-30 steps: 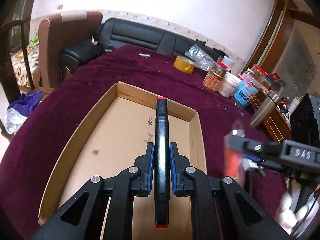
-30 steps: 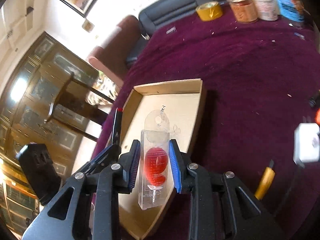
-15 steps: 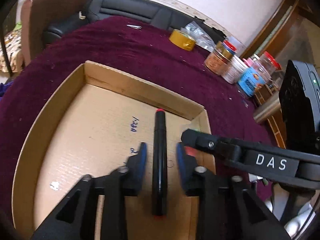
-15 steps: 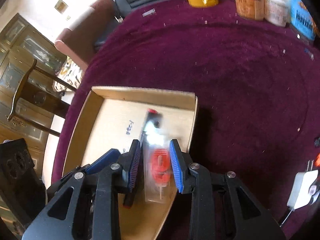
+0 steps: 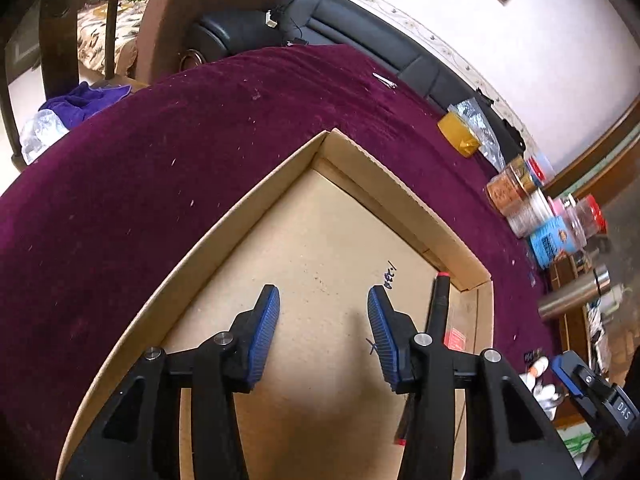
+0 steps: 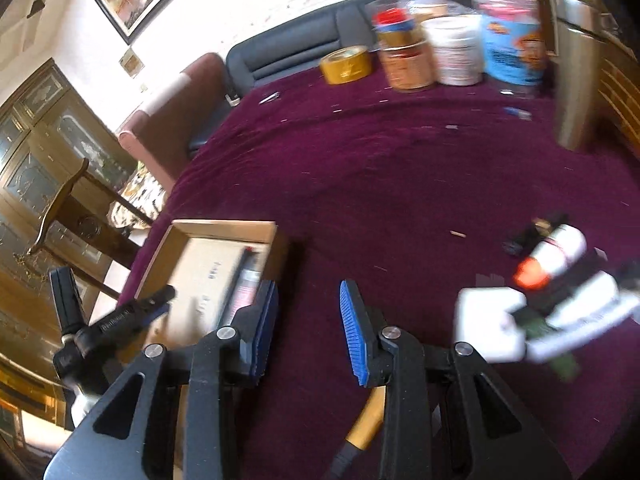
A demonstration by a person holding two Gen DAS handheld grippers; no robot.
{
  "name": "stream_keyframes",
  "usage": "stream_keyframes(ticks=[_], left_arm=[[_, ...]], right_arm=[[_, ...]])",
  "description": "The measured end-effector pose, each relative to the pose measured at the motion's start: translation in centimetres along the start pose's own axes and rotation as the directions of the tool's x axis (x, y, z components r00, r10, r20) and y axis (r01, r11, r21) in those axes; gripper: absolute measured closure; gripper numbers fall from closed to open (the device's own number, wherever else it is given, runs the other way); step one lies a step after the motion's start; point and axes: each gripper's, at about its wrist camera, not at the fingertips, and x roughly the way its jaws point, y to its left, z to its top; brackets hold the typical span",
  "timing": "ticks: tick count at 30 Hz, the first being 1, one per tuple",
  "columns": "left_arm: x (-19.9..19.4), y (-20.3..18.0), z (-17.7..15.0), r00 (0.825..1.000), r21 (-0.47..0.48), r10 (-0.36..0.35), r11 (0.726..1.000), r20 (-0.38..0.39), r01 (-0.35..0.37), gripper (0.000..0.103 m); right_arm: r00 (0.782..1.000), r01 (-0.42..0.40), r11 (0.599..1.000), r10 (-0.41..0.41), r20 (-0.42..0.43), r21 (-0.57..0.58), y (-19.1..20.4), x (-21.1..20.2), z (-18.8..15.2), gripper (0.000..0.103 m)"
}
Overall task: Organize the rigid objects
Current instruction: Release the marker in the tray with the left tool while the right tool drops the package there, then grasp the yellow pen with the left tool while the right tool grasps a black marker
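Left claw (image 5: 323, 334): jaws opening, nothing between them, above the cardboard tray (image 5: 400, 196).
Right claw (image 6: 308, 330): jaws apart, empty, over the maroon desk (image 6: 400, 168).
Black marker (image 5: 438, 304): lying in the tray along its right wall, beside a clear packet (image 5: 456, 334).
Far right: jars (image 6: 404, 58), yellow tape roll (image 6: 346, 65).

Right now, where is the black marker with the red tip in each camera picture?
Left wrist view: the black marker lies in the cardboard box, along its right wall, just right of the left gripper, whose jaws are opening with nothing between them.
Right wrist view: blurred, the marker lies low left, inside the box, by its right wall.
Shared landmark: the yellow tape roll at the table's far edge.
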Motion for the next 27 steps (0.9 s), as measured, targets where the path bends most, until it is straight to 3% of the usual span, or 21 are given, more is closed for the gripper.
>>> stream_keyframes(ticks=[4,5,6,7,11,14,19,20,23,27], left_arm=[[-0.8,0.3,0.5,0.998,-0.004,-0.064,0.998,0.007,0.064,0.058],[-1.3,-0.2,0.4,0.998,0.029,-0.069,0.997,0.008,0.069,0.059],[-2.0,-0.9,0.4,0.997,0.055,-0.075,0.996,0.024,0.074,0.059],[-3.1,-1.7,0.0,0.995,0.087,-0.091,0.992,0.048,0.086,0.059],[-7.6,-8.4,-3.4,0.985,0.306,-0.137,0.947,0.107,0.098,0.057],[-8.2,-13.4,-7.9,0.984,0.445,-0.170,0.886,0.051,0.130,0.049],[-4.1,-18.8,-13.5,0.997,0.582,-0.062,0.810,-0.042,0.075,0.050],[-2.4,-19.6,-14.5,0.998,0.610,-0.023,0.790,-0.066,0.059,0.051],[-0.2,-20.8,-16.5,0.993,0.649,0.032,0.759,-0.109,0.047,0.070],[1.8,-22.1,-17.6,0.995,0.707,0.083,0.707,-0.062,-0.015,0.080]], right_arm=[[0.989,0.073,0.997,-0.070,0.134,-0.017,-3.2,-5.7,-2.0,0.072],[0.985,0.081,0.996,-0.076,0.156,-0.023,-3.8,-6.5,-2.4,0.056],[0.983,0.082,0.996,-0.076,0.170,-0.029,-4.5,-7.0,-2.9,0.026],[0.983,0.082,0.997,-0.078,0.167,-0.014,-5.6,-7.1,-3.4,0.019],[0.993,0.053,0.994,-0.063,0.104,0.097,-9.5,-5.5,-4.9,0.019],[0.996,-0.004,0.987,-0.011,0.092,0.158,-11.0,-4.6,-6.0,0.019],[0.995,-0.043,0.980,0.025,0.096,0.196,-12.5,-4.5,-7.3,0.019],[0.995,-0.049,0.979,0.030,0.096,0.196,-12.9,-4.8,-7.8,0.019],[0.993,-0.071,0.977,0.051,0.102,0.200,-13.0,-5.1,-8.2,0.019],[0.994,-0.071,0.981,0.055,0.091,0.181,-12.9,-4.7,-8.5,0.019]])
